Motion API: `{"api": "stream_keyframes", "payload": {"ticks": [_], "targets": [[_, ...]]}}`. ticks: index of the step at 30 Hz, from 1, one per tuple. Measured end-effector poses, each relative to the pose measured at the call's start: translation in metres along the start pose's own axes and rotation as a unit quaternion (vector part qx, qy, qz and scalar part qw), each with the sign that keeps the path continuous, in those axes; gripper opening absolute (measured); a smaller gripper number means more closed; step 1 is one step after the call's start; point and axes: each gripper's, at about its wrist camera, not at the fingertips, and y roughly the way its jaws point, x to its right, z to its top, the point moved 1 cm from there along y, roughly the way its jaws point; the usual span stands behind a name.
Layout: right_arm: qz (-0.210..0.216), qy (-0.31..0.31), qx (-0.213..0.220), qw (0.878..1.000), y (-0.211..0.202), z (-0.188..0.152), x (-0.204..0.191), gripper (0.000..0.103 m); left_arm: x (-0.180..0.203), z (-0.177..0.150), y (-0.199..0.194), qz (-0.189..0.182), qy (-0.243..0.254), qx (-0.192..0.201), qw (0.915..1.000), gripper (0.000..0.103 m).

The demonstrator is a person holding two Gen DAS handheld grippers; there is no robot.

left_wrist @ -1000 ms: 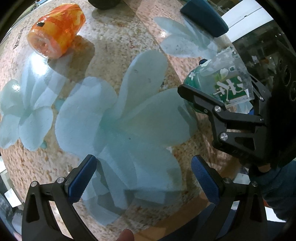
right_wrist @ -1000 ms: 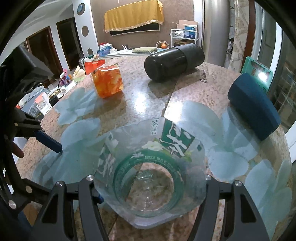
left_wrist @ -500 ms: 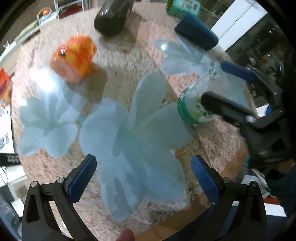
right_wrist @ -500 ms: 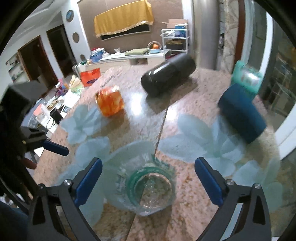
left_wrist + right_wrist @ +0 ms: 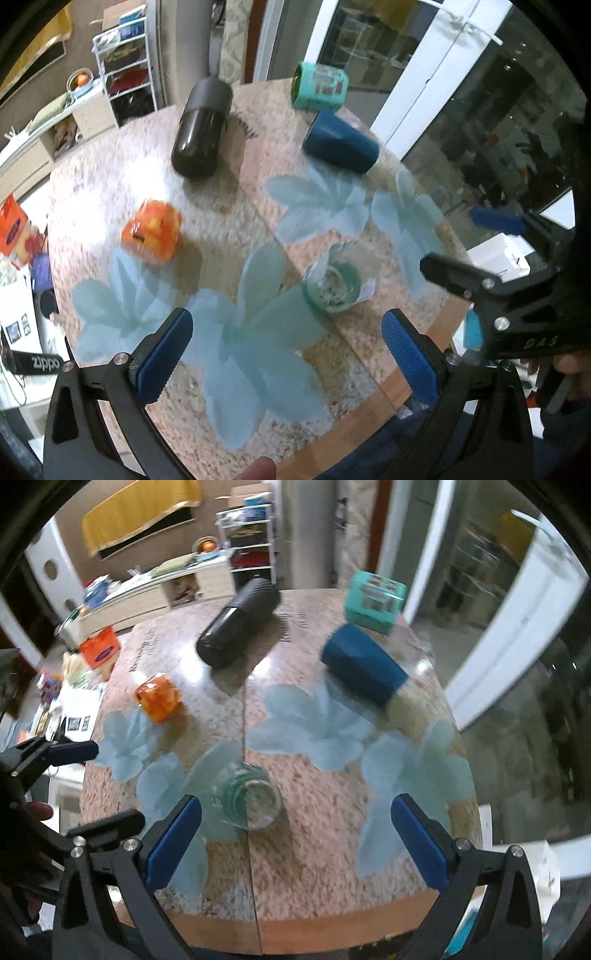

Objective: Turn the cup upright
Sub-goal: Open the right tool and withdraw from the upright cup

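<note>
A clear plastic cup with green print (image 5: 331,283) stands upright, mouth up, on the round stone table (image 5: 110,177); it also shows in the right wrist view (image 5: 246,800). My right gripper (image 5: 296,838) is open and empty, raised above and behind the cup; in the left wrist view it shows at the right (image 5: 469,243). My left gripper (image 5: 286,352) is open and empty, held above the table's near part, left of the cup. It shows at the left edge of the right wrist view (image 5: 92,786).
On their sides lie an orange cup (image 5: 152,232), a black bottle (image 5: 202,130), a dark blue cup (image 5: 340,141) and a teal cup (image 5: 319,85). The table's wooden rim (image 5: 332,930) is nearest me. Furniture and glass doors surround the table.
My right gripper opened, let go of the clear cup and drew up and back. The cup now stands alone on the table. Both grippers have risen away from the table.
</note>
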Motion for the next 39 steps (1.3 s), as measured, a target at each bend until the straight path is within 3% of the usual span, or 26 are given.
{"api": "stream_keyframes", "payload": {"ticks": [7,14,39], "targets": [[-0.005,0.035,0.006,0.999,-0.019,-0.011,0.009,0.103,0.012,0.008,-0.006,0.005,0.029,0.01,0.9995,0.103],[-0.012,0.061,0.029,0.998,-0.032,-0.008,0.015,0.103,0.013,0.012,-0.009,-0.004,0.024,0.01,0.9996,0.103],[-0.014,0.057,0.022,0.998,-0.03,-0.011,0.004,0.103,0.008,0.012,-0.008,-0.01,0.015,0.003,0.9998,0.103]]}}
